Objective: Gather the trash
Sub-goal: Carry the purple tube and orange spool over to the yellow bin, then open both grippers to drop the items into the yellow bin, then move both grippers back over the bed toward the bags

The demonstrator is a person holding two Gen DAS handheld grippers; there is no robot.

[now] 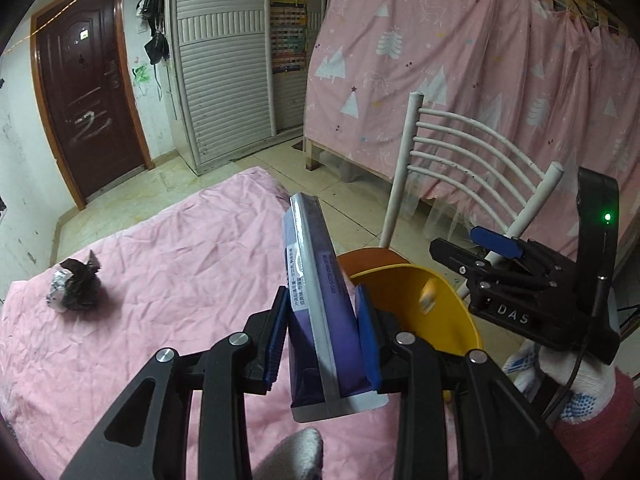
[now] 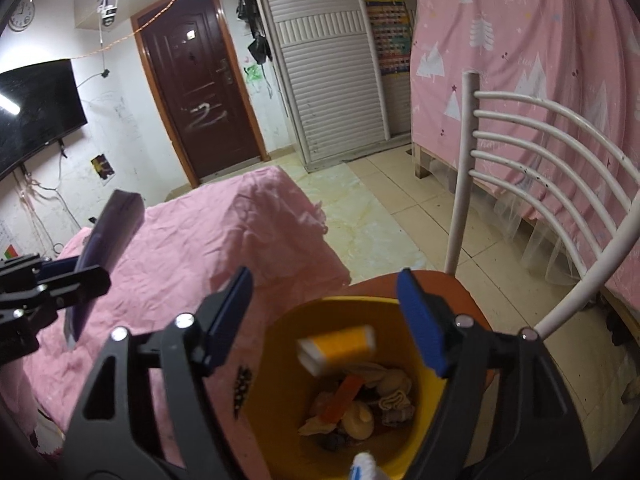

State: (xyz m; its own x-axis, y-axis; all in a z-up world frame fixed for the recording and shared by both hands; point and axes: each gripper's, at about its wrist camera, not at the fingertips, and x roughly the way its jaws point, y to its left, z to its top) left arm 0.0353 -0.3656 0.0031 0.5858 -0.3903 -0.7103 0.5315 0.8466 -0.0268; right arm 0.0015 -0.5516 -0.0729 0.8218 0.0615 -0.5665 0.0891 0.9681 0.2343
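Spreading out ahead of and beneath both tools, the bench (image 1: 140,280) carries a wrinkled pink cloth, and past its far edge stands a brown door (image 1: 86,92) and a white slatted wardrobe (image 1: 224,80). To the right of the left hand-held gripper (image 1: 323,332) hangs a pink curtain (image 1: 460,60) printed with white trees, with a white chair (image 1: 460,148) in front of it; the chair's orange seat holds the yellow bin (image 1: 452,320), which sits just beside the bench edge. In the right wrist view that bin (image 2: 280,380) lies directly below the right hand-held gripper (image 2: 326,316), and it already contains mixed scraps, orange, tan and dark.

The left hand-held gripper is clamped on a purple packet (image 1: 320,300), its blue pads pressed against both flat sides, the packet standing nearly upright and leaning slightly away, with its silver sealed edge poking out below the pads. From the right wrist the same purple packet (image 2: 108,248) shows far to the left, raised above the bench.

The right hand-held gripper has its jaws spread wide and grips nothing. Between and below them a small yellow and white wrapper (image 2: 336,346) appears blurred, inside the bin's mouth and apart from both pads.

Far left of the left hand-held gripper, a crumpled dark wrapper (image 1: 74,286) with silver foil rests on the cloth, well apart from the bin
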